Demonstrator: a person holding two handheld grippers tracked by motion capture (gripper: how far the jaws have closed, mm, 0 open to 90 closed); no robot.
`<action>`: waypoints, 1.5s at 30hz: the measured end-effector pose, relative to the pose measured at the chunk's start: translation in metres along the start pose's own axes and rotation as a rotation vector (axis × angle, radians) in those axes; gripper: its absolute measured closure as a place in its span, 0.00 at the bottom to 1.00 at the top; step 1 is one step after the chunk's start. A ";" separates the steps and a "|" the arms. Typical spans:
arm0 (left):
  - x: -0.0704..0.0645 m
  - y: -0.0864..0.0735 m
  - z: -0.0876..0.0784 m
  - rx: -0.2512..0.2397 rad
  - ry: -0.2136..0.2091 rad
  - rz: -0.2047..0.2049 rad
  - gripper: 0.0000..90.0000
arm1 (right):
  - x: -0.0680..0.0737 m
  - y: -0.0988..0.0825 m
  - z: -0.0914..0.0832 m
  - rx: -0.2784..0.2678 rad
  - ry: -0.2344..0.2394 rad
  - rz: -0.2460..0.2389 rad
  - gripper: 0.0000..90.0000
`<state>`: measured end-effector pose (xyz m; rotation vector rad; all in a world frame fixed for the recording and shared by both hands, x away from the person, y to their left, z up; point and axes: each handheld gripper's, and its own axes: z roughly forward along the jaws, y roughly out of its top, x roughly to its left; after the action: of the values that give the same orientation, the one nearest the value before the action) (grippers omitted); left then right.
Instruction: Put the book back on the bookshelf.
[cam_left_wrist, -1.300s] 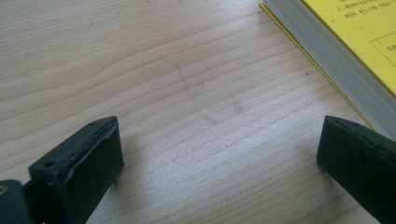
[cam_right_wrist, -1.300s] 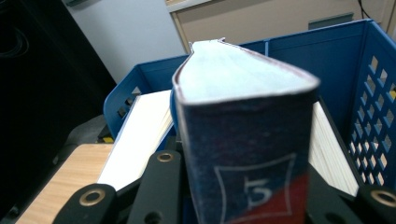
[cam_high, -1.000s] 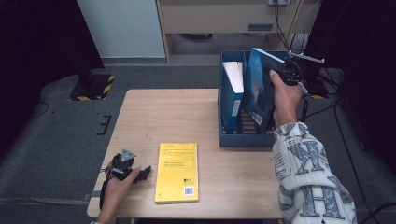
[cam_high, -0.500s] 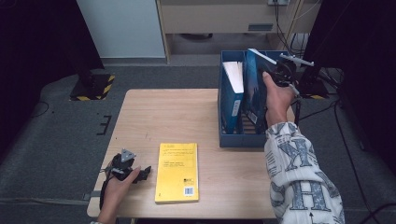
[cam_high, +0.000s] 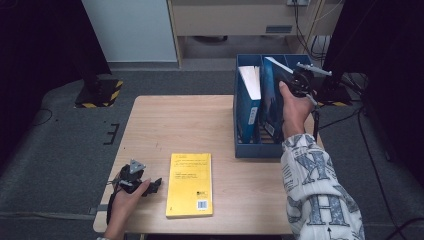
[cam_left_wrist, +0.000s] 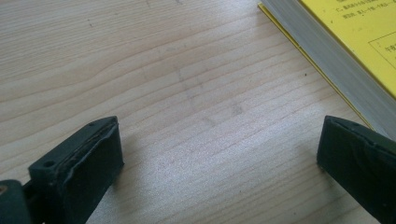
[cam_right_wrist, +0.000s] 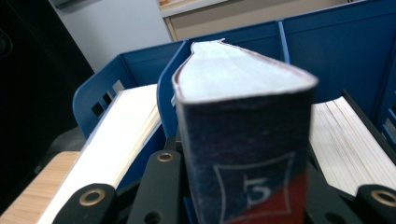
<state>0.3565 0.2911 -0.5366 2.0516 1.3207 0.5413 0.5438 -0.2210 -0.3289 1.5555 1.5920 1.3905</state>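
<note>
My right gripper (cam_high: 289, 79) is shut on a thick dark blue book (cam_high: 272, 97), held upright over the middle slot of a blue file rack (cam_high: 257, 150) at the table's far right. In the right gripper view the book's spine (cam_right_wrist: 247, 140), marked with a 5, stands between the two black jaws of that gripper (cam_right_wrist: 243, 191), with the rack's dividers (cam_right_wrist: 355, 42) behind it. A yellow book (cam_high: 190, 184) lies flat near the front edge. My left gripper (cam_high: 150, 184) rests on the table to its left. Its jaws (cam_left_wrist: 215, 163) are open over bare wood, beside the yellow book (cam_left_wrist: 355, 28).
The rack's left slot holds a blue book with white pages (cam_high: 250, 82), and pages (cam_right_wrist: 355, 140) also show in the slot on the other side. The wooden table (cam_high: 190, 125) stands on grey floor, with a cabinet and dark stands behind.
My right hand has lowered the blue book a little into the rack's middle slot. The left gripper and the yellow book have stayed where they were.
</note>
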 end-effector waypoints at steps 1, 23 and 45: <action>0.000 0.000 0.000 0.001 0.000 0.000 0.00 | 0.000 -0.001 0.001 0.006 -0.006 -0.008 0.81; 0.000 0.000 0.001 0.000 -0.003 -0.001 0.00 | -0.001 -0.018 0.015 0.013 -0.011 -0.007 0.81; 0.000 0.001 0.001 0.003 -0.005 0.004 0.00 | -0.004 -0.032 0.013 0.025 0.003 -0.002 0.81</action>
<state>0.3576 0.2908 -0.5365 2.0571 1.3159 0.5360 0.5433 -0.2149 -0.3630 1.5667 1.6176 1.3778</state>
